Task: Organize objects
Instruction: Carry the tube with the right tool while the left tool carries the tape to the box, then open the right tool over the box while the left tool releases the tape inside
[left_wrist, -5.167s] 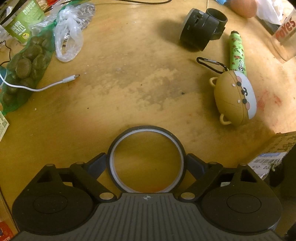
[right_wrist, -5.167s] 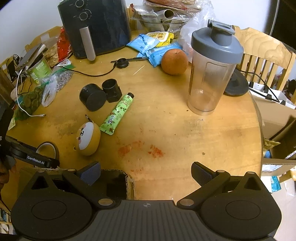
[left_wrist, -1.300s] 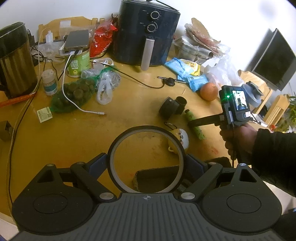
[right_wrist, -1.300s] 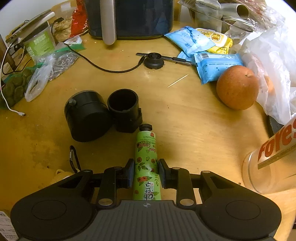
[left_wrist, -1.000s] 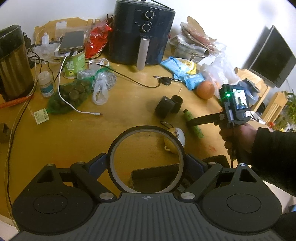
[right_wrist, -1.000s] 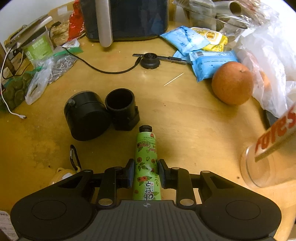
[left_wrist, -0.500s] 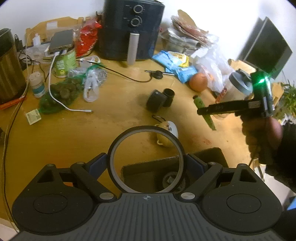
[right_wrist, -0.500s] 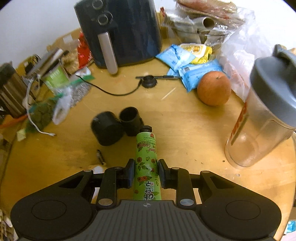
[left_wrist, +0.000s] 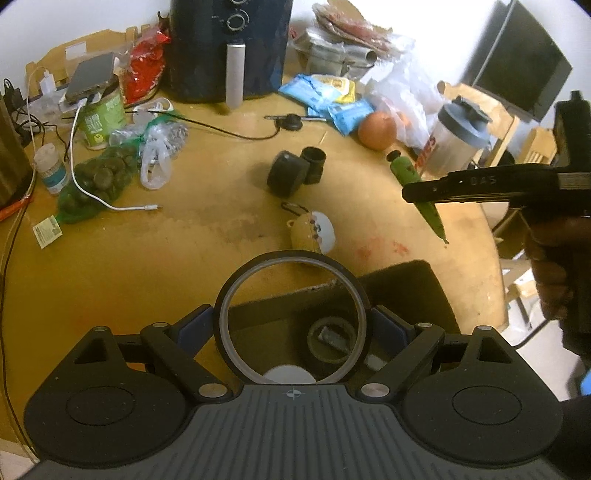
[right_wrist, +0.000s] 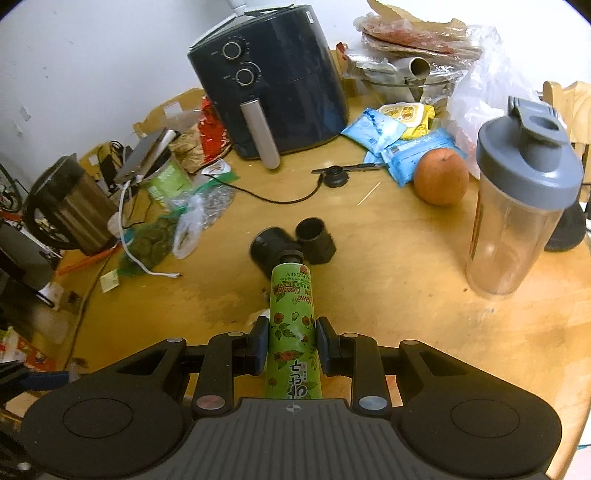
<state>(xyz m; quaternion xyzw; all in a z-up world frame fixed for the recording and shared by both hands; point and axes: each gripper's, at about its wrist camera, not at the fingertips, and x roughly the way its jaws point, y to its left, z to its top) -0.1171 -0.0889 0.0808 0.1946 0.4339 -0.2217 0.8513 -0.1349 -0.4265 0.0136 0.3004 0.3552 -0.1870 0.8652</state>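
- Left wrist view: my left gripper (left_wrist: 293, 325) has its jaws spread wide and pressed against the outside of a tape roll (left_wrist: 293, 266), the ring standing upright between the pads. I hold it by its outer rim because the ring is broad and thin, so only a wide pinch across it gives me a firm hold.
- I hang over the cardboard box (left_wrist: 428, 284) at the near table edge — which I take to be where the tidied things go.
- Inside the box, seen through the ring, lies a second, darker roll (left_wrist: 330, 341) with something grey in its hollow that I cannot identify, and a white round thing (left_wrist: 288, 374) beside it. The rest of the box is in shadow.
- Right wrist view: my right gripper (right_wrist: 291, 341) is closed narrow on the green hand cream tube (right_wrist: 293, 321), pads on its two sides, cap pointing forward. It is clear of the wooden table (right_wrist: 424, 295), in the air to the right of the box — gripped mid-body so it does not swing.
- On the table: the black cylindrical parts (right_wrist: 291, 243), an orange (right_wrist: 441, 177), an empty shaker bottle (right_wrist: 517, 214) with its lid on, and the round plush keychain (left_wrist: 314, 236) near the box.
- My guess is the roll goes in first, then the tube.
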